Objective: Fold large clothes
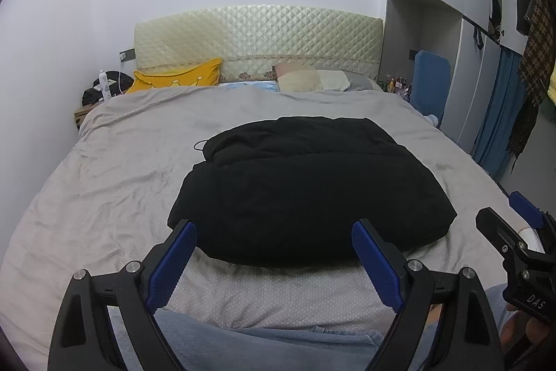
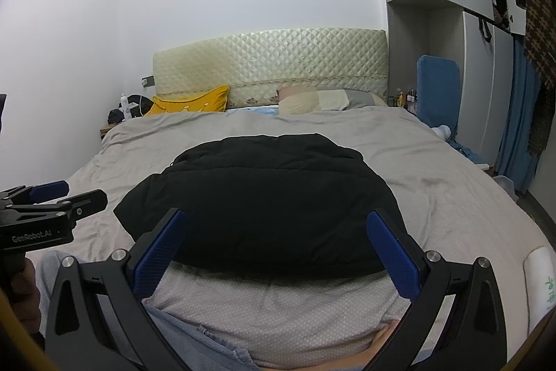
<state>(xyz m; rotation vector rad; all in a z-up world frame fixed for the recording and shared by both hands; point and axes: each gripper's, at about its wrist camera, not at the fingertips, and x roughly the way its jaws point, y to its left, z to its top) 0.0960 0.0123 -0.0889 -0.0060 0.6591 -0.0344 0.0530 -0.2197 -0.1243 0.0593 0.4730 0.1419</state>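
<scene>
Left wrist view: the left gripper is spread wide, holding nothing, above the near edge of the bed. The black coat, folded into a bundle, lies mid-bed just beyond its fingertips. The right gripper shows at the right edge.

Right wrist view: the right gripper is likewise wide apart and empty, the coat lying just past it on the bed. The left gripper is at the left, beside the coat.

Small bottles right of headboard: too small to identify. Hanging clothes cut by right frame edge. White item, lower right: partly cropped.
</scene>
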